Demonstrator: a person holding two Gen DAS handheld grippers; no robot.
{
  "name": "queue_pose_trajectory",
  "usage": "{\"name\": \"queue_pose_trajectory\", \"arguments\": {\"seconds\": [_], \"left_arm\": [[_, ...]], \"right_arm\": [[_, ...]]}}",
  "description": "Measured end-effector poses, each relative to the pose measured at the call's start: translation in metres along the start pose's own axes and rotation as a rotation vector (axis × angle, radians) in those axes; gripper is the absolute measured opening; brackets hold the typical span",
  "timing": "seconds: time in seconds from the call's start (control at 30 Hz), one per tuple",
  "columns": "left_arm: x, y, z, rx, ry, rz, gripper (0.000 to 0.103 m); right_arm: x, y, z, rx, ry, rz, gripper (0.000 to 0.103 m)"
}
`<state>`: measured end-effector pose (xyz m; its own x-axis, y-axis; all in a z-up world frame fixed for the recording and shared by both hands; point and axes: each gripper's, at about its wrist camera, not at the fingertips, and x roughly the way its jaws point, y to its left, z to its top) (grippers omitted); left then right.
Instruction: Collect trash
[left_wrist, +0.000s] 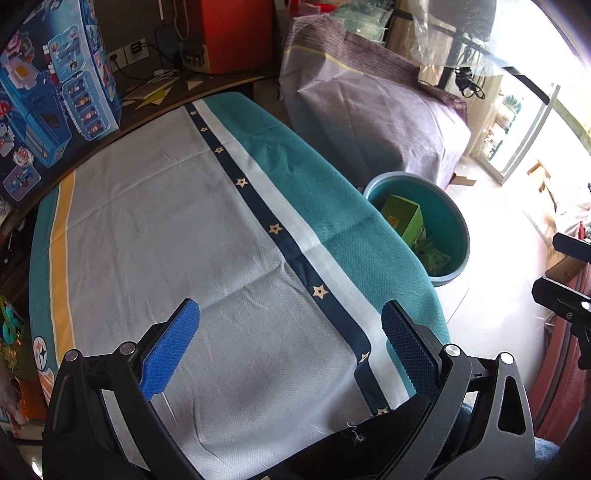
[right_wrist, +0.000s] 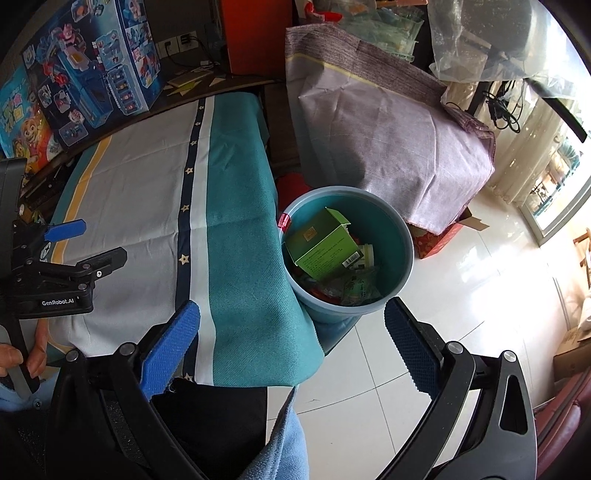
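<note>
- Left wrist view: blue-padded fingers of the left gripper (left_wrist: 290, 347) stand spread wide with nothing between them, hanging over the cloth-covered table (left_wrist: 155, 229).
- Past the table's right edge, a teal bucket (left_wrist: 460, 236) sits on the pale tiled floor with a green carton (left_wrist: 402, 218) inside it.
- Part of the right gripper (left_wrist: 565, 302) shows at the right edge.
- Right wrist view: the right gripper (right_wrist: 291, 347) is likewise spread and empty, above the table corner and the floor (right_wrist: 461, 306).
- Just ahead, the bucket (right_wrist: 404, 236) stands close against the table edge, holding the green carton (right_wrist: 325, 251) and crumpled wrappers (right_wrist: 354, 288).
- At the left, a hand (right_wrist: 22, 360) grips the left gripper (right_wrist: 70, 236).
</note>
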<state>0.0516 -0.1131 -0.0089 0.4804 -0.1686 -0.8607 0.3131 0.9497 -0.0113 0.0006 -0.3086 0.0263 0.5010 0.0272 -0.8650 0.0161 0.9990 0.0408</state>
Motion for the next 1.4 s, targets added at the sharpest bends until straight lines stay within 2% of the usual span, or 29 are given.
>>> {"name": "queue_pose_trajectory", "arguments": {"seconds": [0.43,0.87,1.03,1.23,1.4], "left_arm": [[0.004,0.008,-0.007,-0.026,0.005,0.0,0.099],[0.003,0.013,-0.005,-0.048,-0.039,-0.033,0.099],[0.0,0.014,-0.006,-0.049,-0.055,-0.003,0.099],[0.0,0.014,-0.005,-0.048,-0.053,-0.002,0.099],[0.0,0.014,-0.005,-0.048,-0.052,0.004,0.099]], "right_arm": [[0.02,0.003,-0.007,0.006,0.048,0.008,0.096],[0.028,-0.001,-0.005,0.02,0.064,0.004,0.096],[0.029,-0.003,-0.003,0.027,0.063,-0.004,0.096],[0.03,-0.005,-0.002,0.026,0.05,-0.045,0.096],[0.033,-0.005,-0.002,0.02,0.058,-0.045,0.096]]}}
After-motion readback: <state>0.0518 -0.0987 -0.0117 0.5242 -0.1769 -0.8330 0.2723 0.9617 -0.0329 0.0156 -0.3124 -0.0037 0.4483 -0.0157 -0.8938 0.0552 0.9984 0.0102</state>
